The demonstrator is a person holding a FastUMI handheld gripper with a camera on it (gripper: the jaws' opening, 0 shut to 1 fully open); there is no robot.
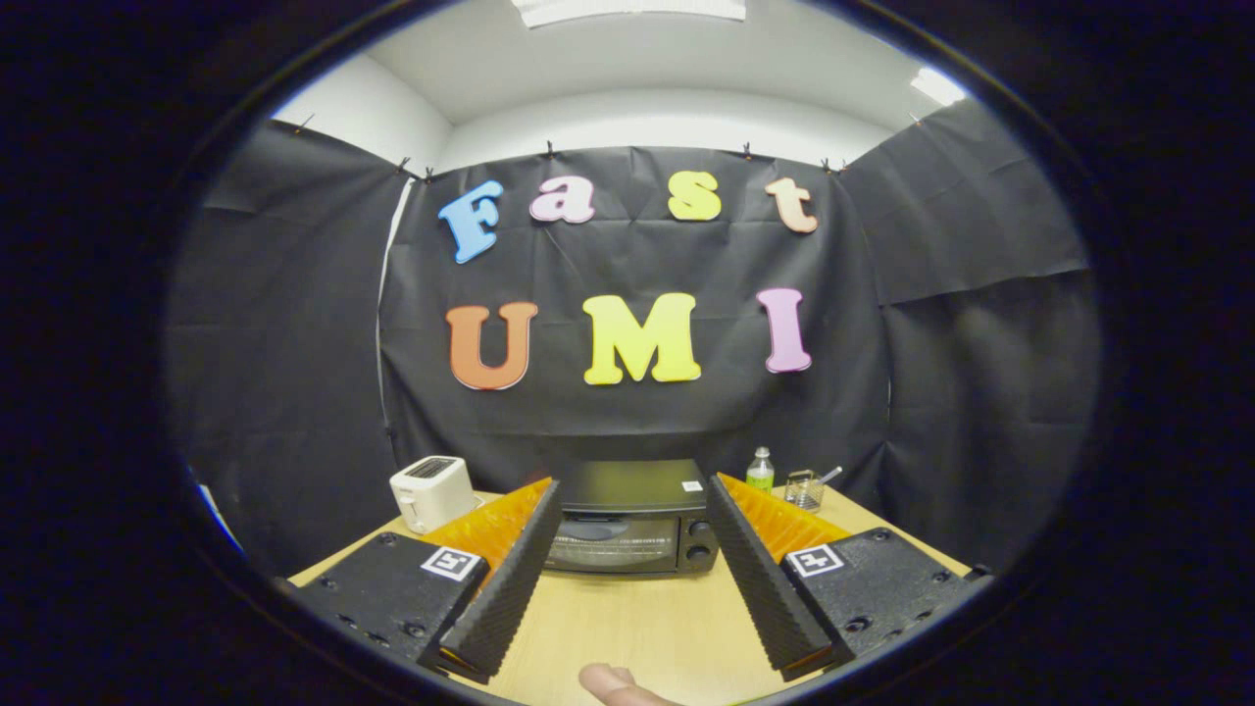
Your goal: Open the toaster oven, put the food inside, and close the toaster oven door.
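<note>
Gripper view, lower centre of frame: toaster oven (pixel 627 520) at far side of wooden table (pixel 627 618), door shut, glass front facing gripper (pixel 632 490), framed beyond its fingertips. Jaws spread wide, holding nothing. Food not made out; inside behind dark glass cannot tell (so fits either door yet to open or already closed again). Any approach to door best kept straight and level, fingers centred on front, clear of knobs (pixel 698 541) at oven's right.

White pop-up toaster (pixel 431 492) lower left; green-capped bottle (pixel 760 469) and wire basket (pixel 804 488) lower right, all beside oven. Bare tabletop ahead gives room. Fingertip (pixel 613 683) at bottom centre, near table's edge.
</note>
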